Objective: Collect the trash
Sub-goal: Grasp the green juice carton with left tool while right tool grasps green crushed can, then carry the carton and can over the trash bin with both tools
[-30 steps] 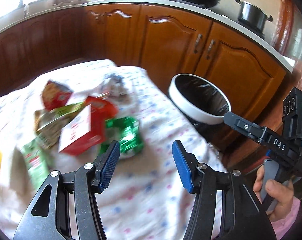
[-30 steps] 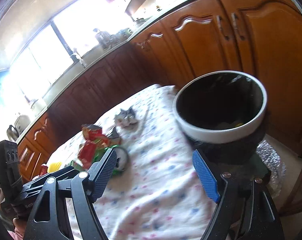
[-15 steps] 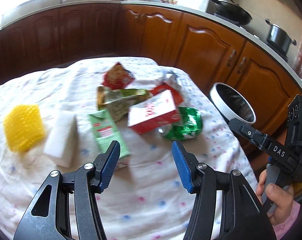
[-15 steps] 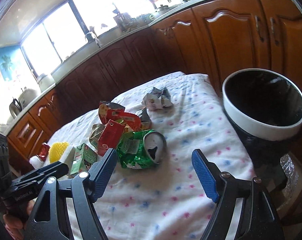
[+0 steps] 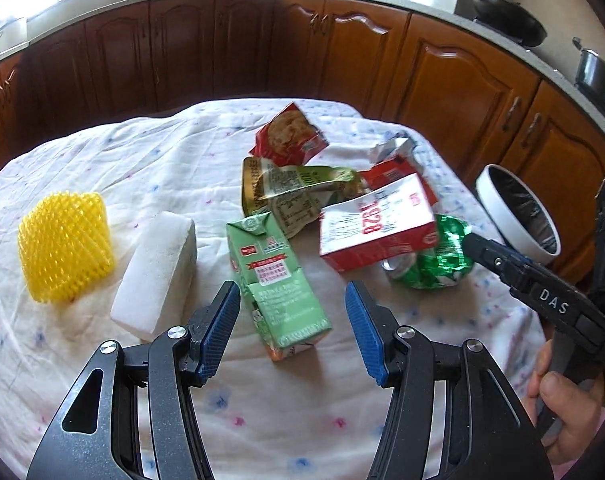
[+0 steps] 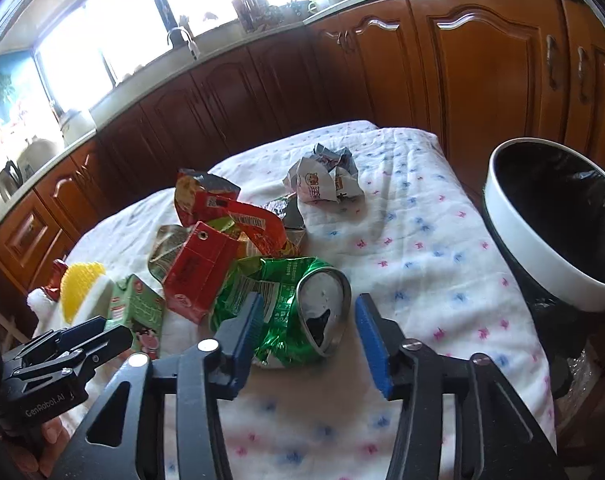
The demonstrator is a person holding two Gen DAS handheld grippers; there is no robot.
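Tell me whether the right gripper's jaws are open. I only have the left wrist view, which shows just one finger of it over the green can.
Observer: Open. The right gripper has the crushed green can showing between its jaws, not clamped.
Operator: How does the can lie?
Observer: On its side, with the opened top end facing the right wrist camera.
Operator: And the crumpled white wrapper?
Observer: The crumpled white wrapper lies farther back, apart from the pile, on the side toward the trash bin.

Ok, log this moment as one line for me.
phase: approach | left tool: open, over green carton | right tool: open, around crushed green can | bin: right of table, unobstructed
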